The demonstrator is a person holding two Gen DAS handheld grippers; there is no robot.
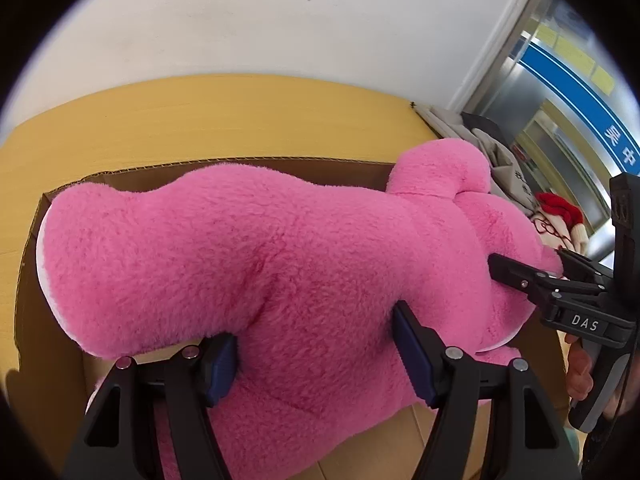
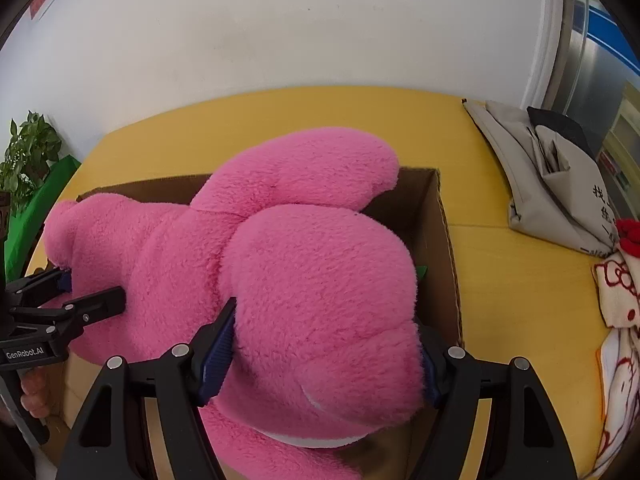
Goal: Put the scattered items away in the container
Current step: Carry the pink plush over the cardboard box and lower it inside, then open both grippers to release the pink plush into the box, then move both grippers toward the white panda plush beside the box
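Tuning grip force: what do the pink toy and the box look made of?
Pink toy: soft plush, long fuzzy pile, likely synthetic; it bulges around the right gripper pads. Box: brown corrugated cardboard, matte; fluting shows along its cut top edge.

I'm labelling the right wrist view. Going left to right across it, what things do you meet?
Potted plant → left gripper → pink plush toy → cardboard box's right wall → grey bag → white cloth with red cartoon print.
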